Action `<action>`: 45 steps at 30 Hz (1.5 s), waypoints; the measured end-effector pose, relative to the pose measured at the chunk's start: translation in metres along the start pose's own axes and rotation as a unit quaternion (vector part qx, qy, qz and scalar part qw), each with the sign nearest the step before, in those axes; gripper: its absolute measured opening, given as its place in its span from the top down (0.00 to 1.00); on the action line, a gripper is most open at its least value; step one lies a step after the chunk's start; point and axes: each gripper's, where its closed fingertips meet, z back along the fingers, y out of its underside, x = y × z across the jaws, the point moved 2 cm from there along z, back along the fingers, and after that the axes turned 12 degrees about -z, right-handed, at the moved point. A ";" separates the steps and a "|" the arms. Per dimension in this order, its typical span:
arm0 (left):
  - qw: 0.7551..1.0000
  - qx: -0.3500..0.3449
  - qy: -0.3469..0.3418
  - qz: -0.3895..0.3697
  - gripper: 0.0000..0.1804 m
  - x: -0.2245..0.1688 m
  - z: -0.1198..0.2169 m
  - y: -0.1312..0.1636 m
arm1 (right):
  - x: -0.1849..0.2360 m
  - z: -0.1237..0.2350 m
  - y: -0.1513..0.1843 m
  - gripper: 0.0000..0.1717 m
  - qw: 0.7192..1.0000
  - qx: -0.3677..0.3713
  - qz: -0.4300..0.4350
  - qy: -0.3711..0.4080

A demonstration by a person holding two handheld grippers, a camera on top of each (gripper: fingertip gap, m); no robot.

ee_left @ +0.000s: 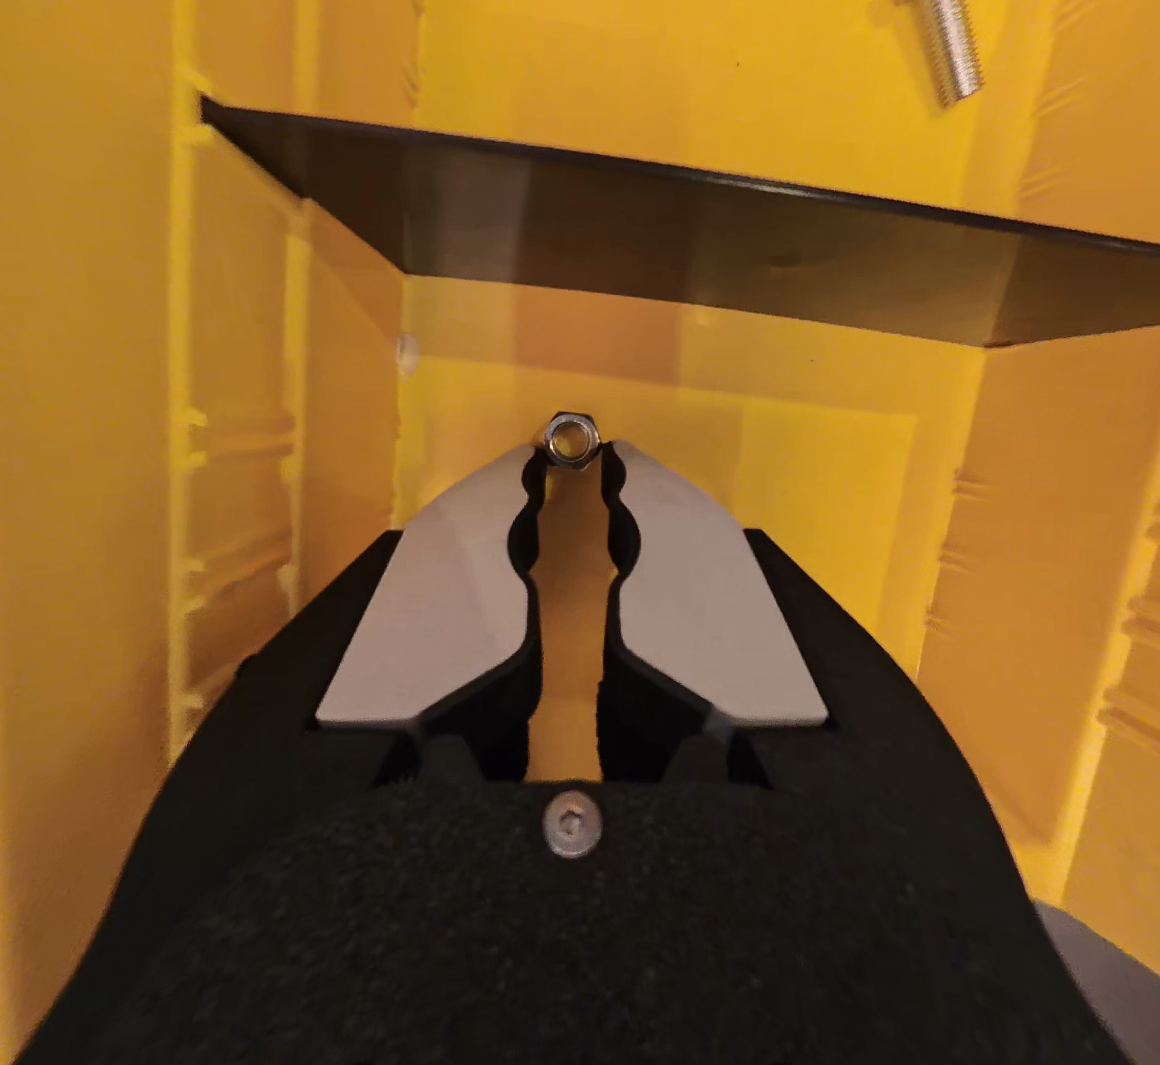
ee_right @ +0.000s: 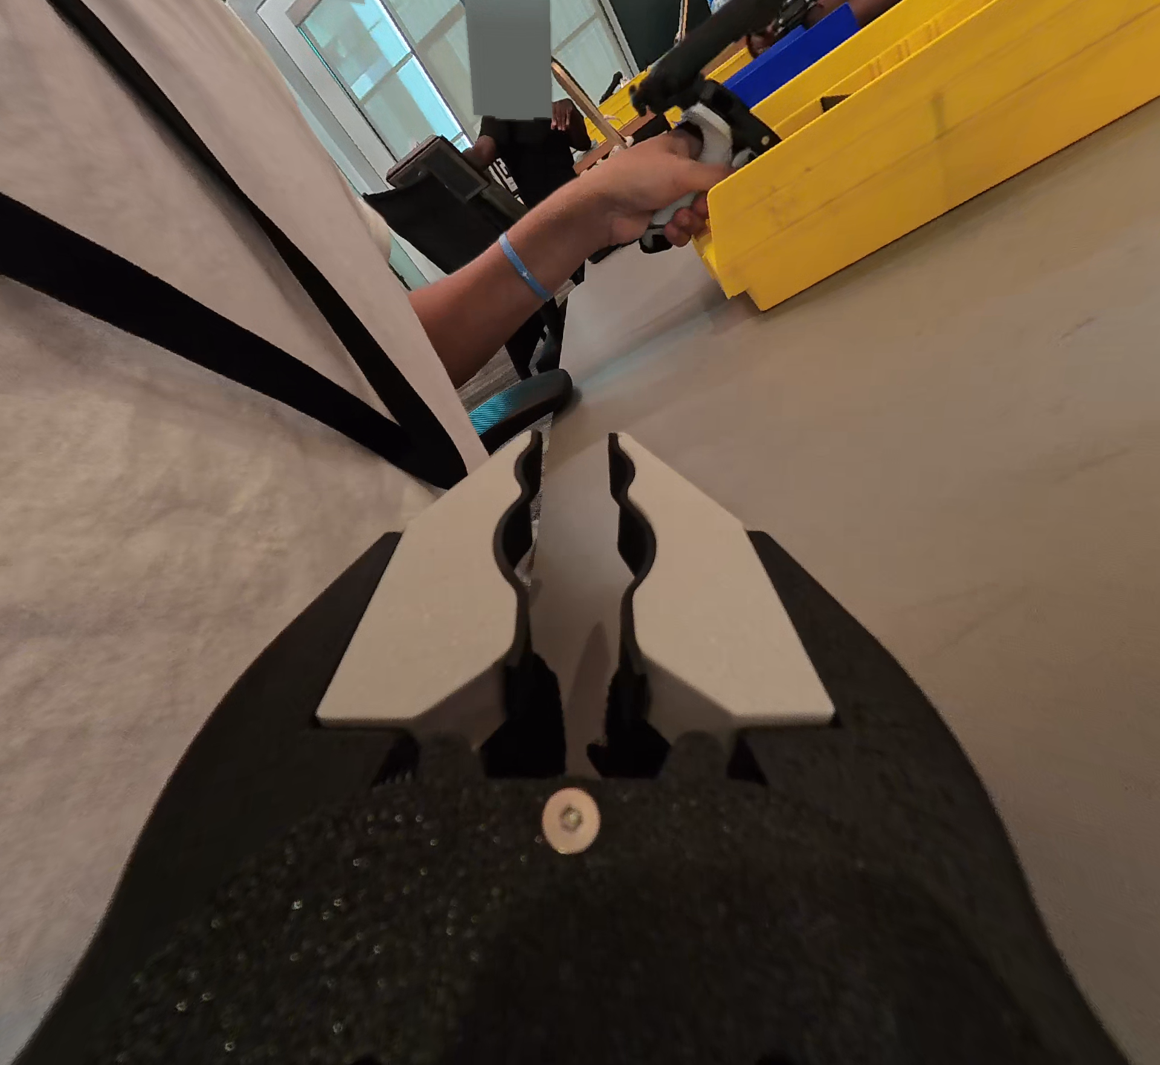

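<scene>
Resting between left tongs' (ee_left: pixel 572 449) tips: nut (ee_left: pixel 570 440)

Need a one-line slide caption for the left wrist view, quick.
Left gripper pinches a small steel hex nut at its fingertips inside a yellow bin, below a black divider, bolt beyond.

We see a yellow bin (ee_left: pixel 690 61) crossed by a black divider (ee_left: pixel 628 225), holding a silver nut (ee_left: pixel 570 438) and silver bolt (ee_left: pixel 941 11). The surface (ee_right: pixel 879 501) is grey, and a wristband (ee_right: pixel 524 275) blue (the tongs (ee_right: pixel 576 444) are grey with black pads).
</scene>
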 end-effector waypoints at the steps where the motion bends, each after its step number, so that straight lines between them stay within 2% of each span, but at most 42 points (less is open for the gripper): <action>1: 1.000 -0.008 0.007 -0.006 0.91 -0.002 0.003 -0.001 | 0.000 0.000 0.000 0.88 1.000 -0.001 0.001 0.000; 4: 0.998 -0.043 0.013 -0.040 0.91 -0.008 0.025 -0.011 | -0.001 0.002 -0.002 0.88 1.000 -0.005 0.005 0.008; 7: 0.987 -0.114 0.032 -0.107 0.91 -0.023 0.067 -0.039 | -0.003 0.006 -0.006 0.88 1.000 -0.018 0.006 0.017; 10: 0.950 -0.197 0.094 -0.222 0.91 -0.066 0.120 -0.076 | -0.006 0.010 -0.012 0.88 0.999 -0.039 -0.001 0.021; 13: 0.881 -0.234 0.183 -0.368 0.91 -0.136 0.154 -0.099 | -0.005 0.012 -0.018 0.88 0.998 -0.058 -0.010 0.016; 15: 0.811 -0.232 0.254 -0.473 0.91 -0.190 0.155 -0.098 | -0.006 0.013 -0.019 0.88 0.998 -0.063 -0.013 0.016; 17: 0.750 -0.204 0.288 -0.560 0.91 -0.234 0.136 -0.093 | -0.007 0.014 -0.018 0.88 0.998 -0.062 -0.010 0.023; 19: 0.701 -0.167 0.278 -0.635 0.91 -0.266 0.102 -0.094 | -0.007 0.013 -0.015 0.88 0.998 -0.059 -0.007 0.030; 22: 0.647 -0.111 0.302 -0.691 0.91 -0.302 0.051 -0.096 | -0.008 0.010 -0.010 0.88 0.998 -0.047 -0.001 0.037; 25: 0.628 -0.053 0.330 -0.702 0.91 -0.322 0.014 -0.099 | -0.009 0.006 -0.003 0.88 0.998 -0.027 0.011 0.049; 30: 0.600 -0.024 0.343 -0.723 0.91 -0.337 -0.011 -0.099 | -0.009 -0.001 0.006 0.88 0.998 -0.002 0.017 0.052; 35: 0.575 -0.010 0.336 -0.746 0.92 -0.337 -0.022 -0.087 | -0.007 -0.006 0.010 0.88 0.999 0.012 0.011 0.040; 40: 0.560 0.001 0.332 -0.759 0.92 -0.334 -0.031 -0.075 | -0.004 -0.010 0.012 0.88 0.999 0.020 0.004 0.027; 45: 0.559 -0.005 0.341 -0.756 0.92 -0.337 -0.031 -0.072 | -0.004 -0.010 0.014 0.88 0.999 0.023 0.003 0.028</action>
